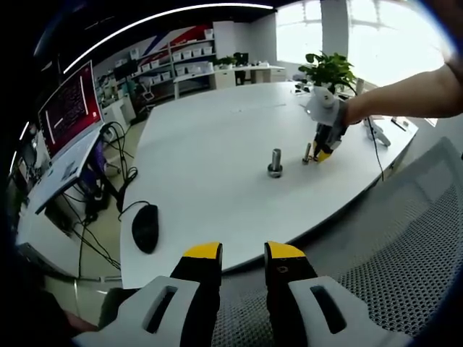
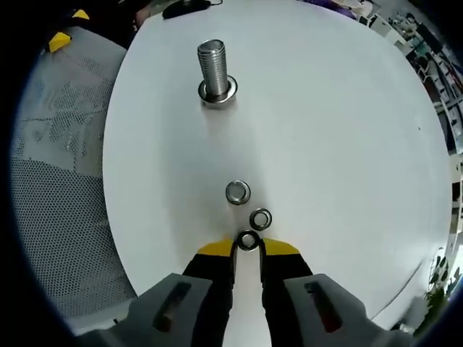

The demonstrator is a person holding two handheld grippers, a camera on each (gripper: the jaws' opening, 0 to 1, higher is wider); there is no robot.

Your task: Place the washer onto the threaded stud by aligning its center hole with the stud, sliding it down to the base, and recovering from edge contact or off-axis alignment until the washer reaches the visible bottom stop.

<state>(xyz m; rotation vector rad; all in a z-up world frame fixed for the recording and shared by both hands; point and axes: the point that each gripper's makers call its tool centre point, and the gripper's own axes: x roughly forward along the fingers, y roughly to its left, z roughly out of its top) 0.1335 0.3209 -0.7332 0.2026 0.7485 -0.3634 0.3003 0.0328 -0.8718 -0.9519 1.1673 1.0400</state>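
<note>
The threaded stud [image 2: 213, 61] stands upright on the white table [image 2: 325, 108], with a washer [image 2: 230, 92] round its base. Three loose washers lie in a short row nearer to me. The nearest washer [image 2: 248, 240] sits between the yellow tips of my right gripper [image 2: 248, 248], whose jaws are closed in on its rim. The other two washers [image 2: 260, 217] [image 2: 237, 192] lie just ahead. In the left gripper view the stud [image 1: 275, 163] is mid-table and the right gripper [image 1: 319, 153], held by a person's hand, points down at the table beside it. My left gripper [image 1: 243, 253] hangs open and empty over a chair.
A grey mesh chair [image 1: 391, 275] stands at the table's near edge, also seen as the chair [image 2: 58, 188] in the right gripper view. A black mouse [image 1: 145, 227] lies at the table's left corner. A potted plant [image 1: 329, 69] stands at the far side, a monitor [image 1: 69, 108] at left.
</note>
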